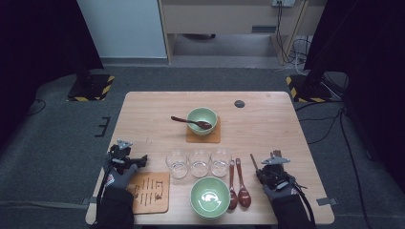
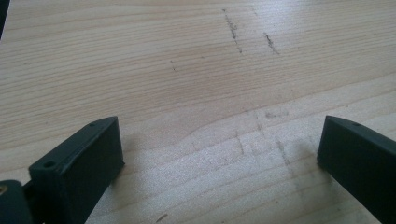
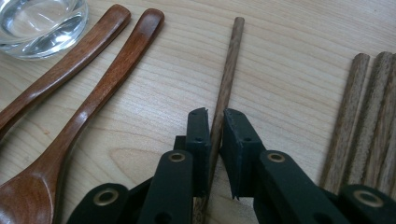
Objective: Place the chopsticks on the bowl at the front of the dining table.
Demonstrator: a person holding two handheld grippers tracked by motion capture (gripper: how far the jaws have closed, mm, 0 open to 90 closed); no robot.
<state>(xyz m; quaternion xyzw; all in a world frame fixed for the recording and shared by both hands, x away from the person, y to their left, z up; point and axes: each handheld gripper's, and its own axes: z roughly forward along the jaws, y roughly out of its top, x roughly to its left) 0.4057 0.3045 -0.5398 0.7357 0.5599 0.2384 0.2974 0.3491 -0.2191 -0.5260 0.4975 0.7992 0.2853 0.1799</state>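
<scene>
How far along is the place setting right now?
Done: the far bowl sits on its mat with a spoon in it. In hand: the right gripper is shut on one chopstick. Left: the near bowl, two spoons, the spare chopsticks and second mat look unplaced.

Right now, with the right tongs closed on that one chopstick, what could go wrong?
1. The right tongs pinch the chopstick along a thin line, so it may twist or slip when lifted.
2. The two wooden spoons and a glass lie close beside it; a swing sideways could knock them.
</scene>
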